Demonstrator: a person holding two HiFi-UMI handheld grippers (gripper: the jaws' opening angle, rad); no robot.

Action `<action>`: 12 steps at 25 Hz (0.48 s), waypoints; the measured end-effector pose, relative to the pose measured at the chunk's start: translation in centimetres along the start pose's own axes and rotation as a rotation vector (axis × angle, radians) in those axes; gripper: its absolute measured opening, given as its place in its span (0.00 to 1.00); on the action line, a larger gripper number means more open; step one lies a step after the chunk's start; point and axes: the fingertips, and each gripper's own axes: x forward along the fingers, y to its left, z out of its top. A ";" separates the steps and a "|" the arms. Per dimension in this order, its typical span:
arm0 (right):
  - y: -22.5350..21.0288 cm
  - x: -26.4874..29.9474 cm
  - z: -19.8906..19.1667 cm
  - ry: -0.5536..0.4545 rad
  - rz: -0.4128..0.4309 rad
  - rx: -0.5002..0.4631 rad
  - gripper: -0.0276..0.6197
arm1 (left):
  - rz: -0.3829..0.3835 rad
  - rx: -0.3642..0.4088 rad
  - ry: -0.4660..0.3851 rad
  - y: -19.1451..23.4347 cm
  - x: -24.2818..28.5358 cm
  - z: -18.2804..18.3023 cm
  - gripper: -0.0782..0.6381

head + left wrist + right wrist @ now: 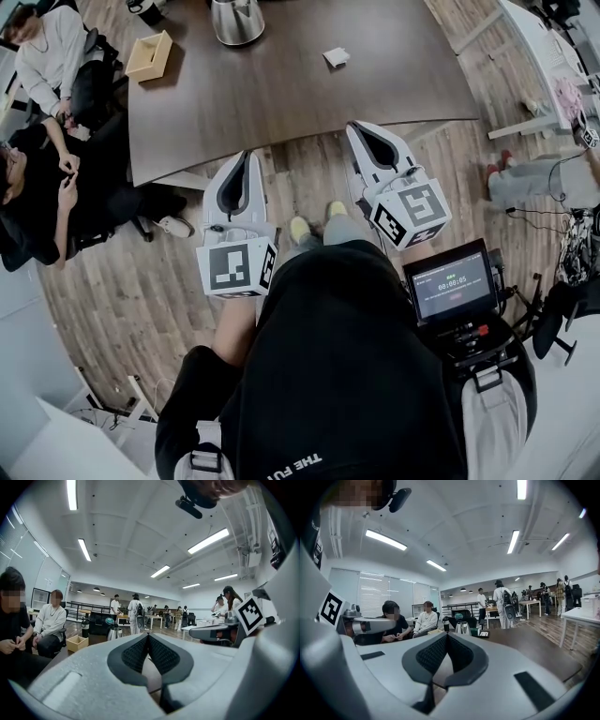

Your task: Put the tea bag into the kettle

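Both tools are in front of me, side by side and pointing toward the table [281,94], with their tips about at its near edge. The left gripper [246,157] has its jaws pressed together; in its own view the dark ribbed pads [136,654] meet at the tip and there is nothing between them. The right gripper [358,129] is the same: its pads [432,656] are closed against each other and it is empty. Neither tool touches anything on the table. The tea bag [336,57] is a small white square lying flat on the dark tabletop, toward the far right and well beyond the right gripper's tip. The kettle [235,19] stands upright at the far edge, to the left of the tea bag and well apart from it. I also see it past the closed jaws in the left gripper view [115,633] and in the right gripper view [462,628]. An open cardboard box [150,54] sits near the far left corner, and two people are seated beside that end of the table.
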 end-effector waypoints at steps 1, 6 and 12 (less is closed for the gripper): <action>0.1 0.5 -0.1 0.004 0.002 -0.002 0.05 | 0.004 -0.006 0.001 0.6 0.1 -0.2 0.11; -0.2 2.6 -0.4 0.014 0.004 0.005 0.05 | 0.013 -0.014 0.011 2.1 1.4 -0.6 0.11; -3.9 6.1 -1.2 0.024 0.025 -0.018 0.05 | 0.022 -0.007 0.037 2.6 6.6 -1.6 0.11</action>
